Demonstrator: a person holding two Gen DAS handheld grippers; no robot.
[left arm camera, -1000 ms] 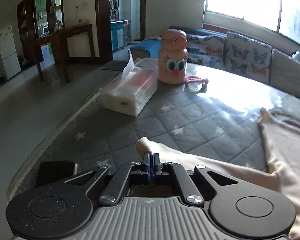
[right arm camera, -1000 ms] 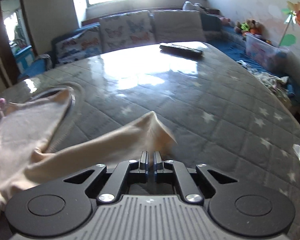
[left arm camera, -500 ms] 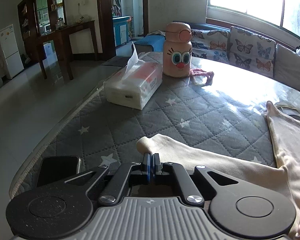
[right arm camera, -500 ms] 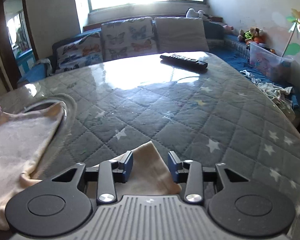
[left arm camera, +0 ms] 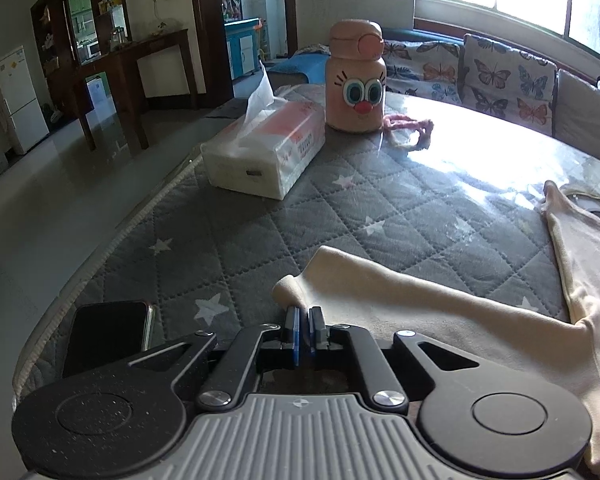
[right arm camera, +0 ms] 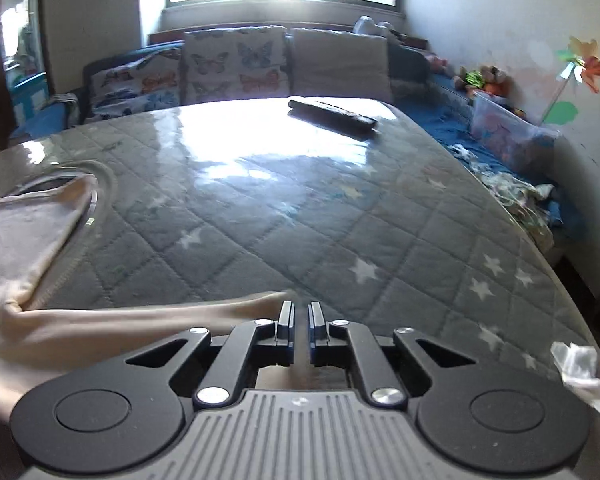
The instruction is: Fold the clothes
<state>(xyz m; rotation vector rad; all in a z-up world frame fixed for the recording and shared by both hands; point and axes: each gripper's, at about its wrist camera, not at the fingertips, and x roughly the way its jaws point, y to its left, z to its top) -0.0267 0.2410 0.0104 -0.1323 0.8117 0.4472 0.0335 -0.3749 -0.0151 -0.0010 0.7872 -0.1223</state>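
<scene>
A sunlit living room: a butterfly-print sofa under the window, and in front of it a large table (left arm camera: pixel 236 240) covered with a grey quilted cloth with white stars under a glossy clear sheet. Near the table's left edge sit a tissue pack (left arm camera: pixel 268 152) and a peach cartoon-faced bottle (left arm camera: pixel 356 88); a dark phone (left arm camera: pixel 108 332) lies at the near left corner. A remote (right arm camera: pixel 332 116) rests toward the far edge and a crumpled tissue (right arm camera: pixel 580 372) near the right edge.

The cream garment (left arm camera: pixel 440 312) lies spread across the near middle of the table, its body stretching toward the far side and a sleeve reaching out to each side.

The left tool (left arm camera: pixel 305 322) is nearly closed at the cuff of the left sleeve; whether cloth is actually pinched is hard to tell. The right tool (right arm camera: pixel 299 314) is closing, its jaws a narrow gap apart, with the tip of the other sleeve (right arm camera: pixel 228 308) just beside its left finger and seemingly nothing between them.

The fabric looks thin, soft and light; it will drape, not hold shape, and probably slides easily on the glossy sheet. Cuffs, shoulder seams and hem corners look like the best grips, since doubled edges pinch more surely than a single flat layer.
</scene>
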